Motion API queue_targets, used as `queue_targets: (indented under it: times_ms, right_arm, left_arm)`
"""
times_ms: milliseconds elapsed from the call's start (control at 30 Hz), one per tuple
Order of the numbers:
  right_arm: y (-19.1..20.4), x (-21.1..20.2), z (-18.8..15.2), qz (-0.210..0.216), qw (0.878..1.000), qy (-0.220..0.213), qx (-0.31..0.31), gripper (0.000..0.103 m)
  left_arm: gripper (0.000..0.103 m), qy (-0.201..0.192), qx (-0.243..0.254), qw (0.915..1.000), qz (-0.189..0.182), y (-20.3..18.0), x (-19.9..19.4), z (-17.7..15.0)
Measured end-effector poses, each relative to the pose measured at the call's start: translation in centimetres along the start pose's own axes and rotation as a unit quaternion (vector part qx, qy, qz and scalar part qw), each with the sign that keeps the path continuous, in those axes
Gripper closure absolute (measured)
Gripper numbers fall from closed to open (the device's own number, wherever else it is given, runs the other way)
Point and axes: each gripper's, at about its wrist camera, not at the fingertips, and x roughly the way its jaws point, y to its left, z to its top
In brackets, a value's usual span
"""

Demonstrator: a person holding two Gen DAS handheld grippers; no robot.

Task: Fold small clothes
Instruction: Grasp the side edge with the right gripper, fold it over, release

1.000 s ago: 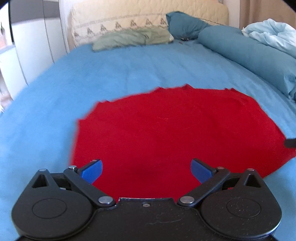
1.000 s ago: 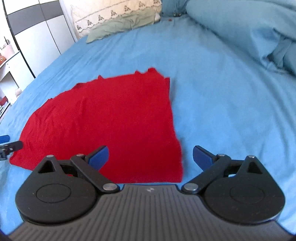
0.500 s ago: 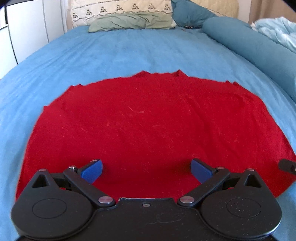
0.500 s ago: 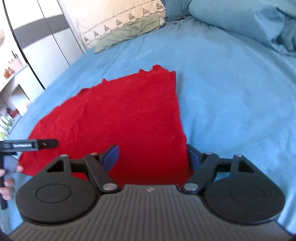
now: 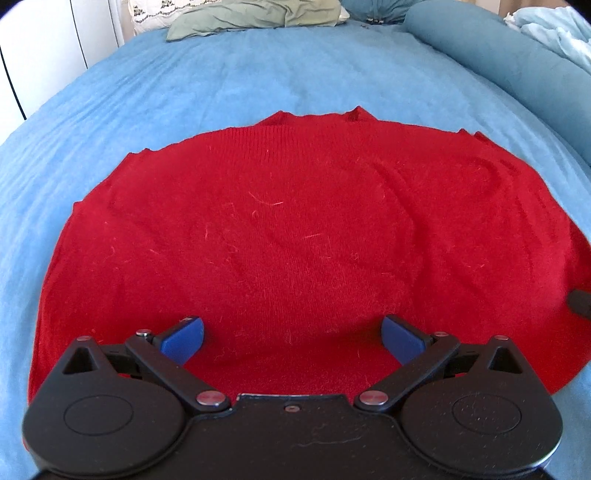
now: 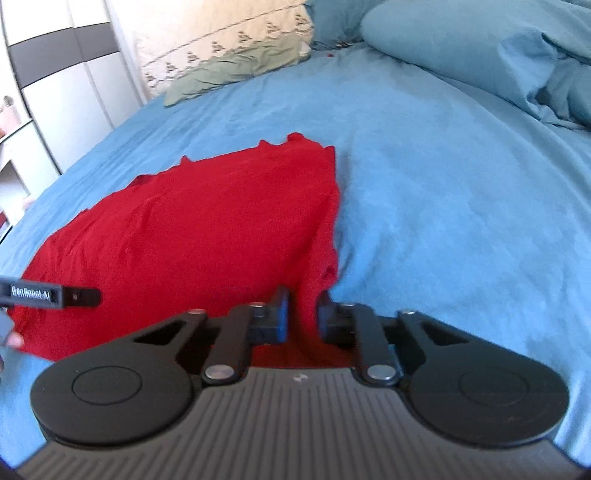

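A red knit garment (image 5: 295,229) lies spread flat on the blue bed; it also shows in the right wrist view (image 6: 192,229). My left gripper (image 5: 291,338) is open, its blue pads (image 5: 183,334) low over the garment's near hem. My right gripper (image 6: 301,314) is shut on the garment's near right corner, and the cloth there bunches up between the pads. The left gripper's black body (image 6: 48,295) shows at the left edge of the right wrist view, over the garment's left corner.
The blue bedsheet (image 5: 258,74) stretches around the garment. A green pillow (image 5: 255,16) and a patterned cream pillow (image 6: 229,48) lie at the head. A blue bolster (image 5: 498,62) and rumpled blue duvet (image 6: 517,55) run along the right. White wardrobe doors (image 6: 55,92) stand left.
My right gripper has closed on the garment's near right corner and lifted the cloth slightly. My left gripper has moved forward and lower over the near hem, still open.
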Motion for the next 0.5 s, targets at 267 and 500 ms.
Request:
queue_targets:
  times_ms: [267,500]
  right_arm:
    - [11.2,-4.8,8.7,0.101,0.994,-0.026,0.019,0.081]
    - [29.2,-0.5,5.2,0.233,0.961,0.055,-0.142,0.082]
  left_arm:
    - [0.0,0.024,-0.023,0.999,-0.03,2.7,-1.9,1.1]
    - [0.0,0.009,-0.063,0.998,-0.001,13.7,-6.4,-3.6]
